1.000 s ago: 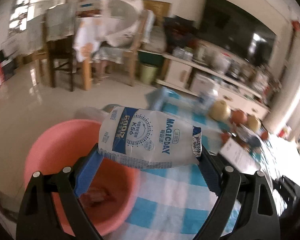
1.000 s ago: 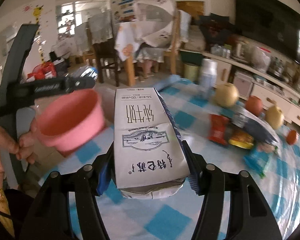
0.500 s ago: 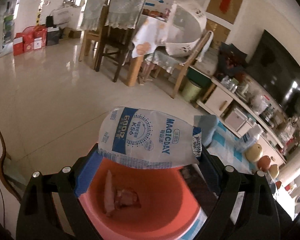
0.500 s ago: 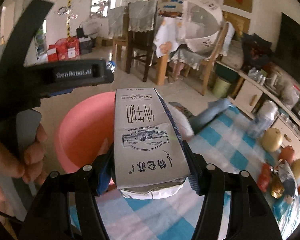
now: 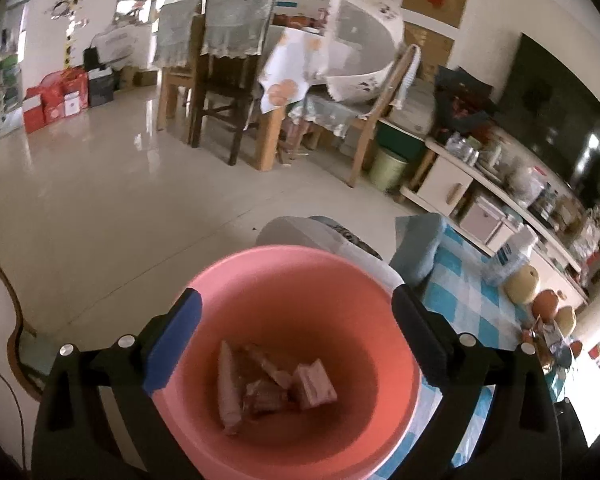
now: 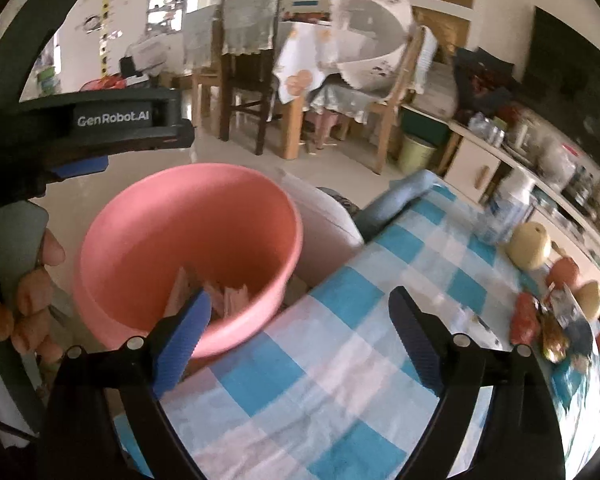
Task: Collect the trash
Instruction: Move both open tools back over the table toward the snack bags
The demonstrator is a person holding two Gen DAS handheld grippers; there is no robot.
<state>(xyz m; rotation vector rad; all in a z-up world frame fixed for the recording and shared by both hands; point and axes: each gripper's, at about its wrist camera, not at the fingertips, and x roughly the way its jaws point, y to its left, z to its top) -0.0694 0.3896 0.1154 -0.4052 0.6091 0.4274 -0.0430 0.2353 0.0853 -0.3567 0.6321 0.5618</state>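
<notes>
The left gripper (image 5: 294,304) hangs over the pink bin (image 5: 288,356) at the bottom centre of its view, jaws spread wide and empty after just opening further. Down in the bin lies a heap of crumpled wrappers (image 5: 272,386); they look pinkish and I cannot make out which is which. The right gripper (image 6: 300,312) is also let go, its jaws having just swung apart with nothing between them. It sits at the lower middle of its view, its left pad over the bin's near rim (image 6: 240,336) and its right pad over the blue-checked tablecloth (image 6: 332,360). At the left edge a hand (image 6: 24,300) grips the other tool's handle. Fruit (image 6: 528,246) and bright packets (image 6: 552,332) remain on the cloth at the right.
</notes>
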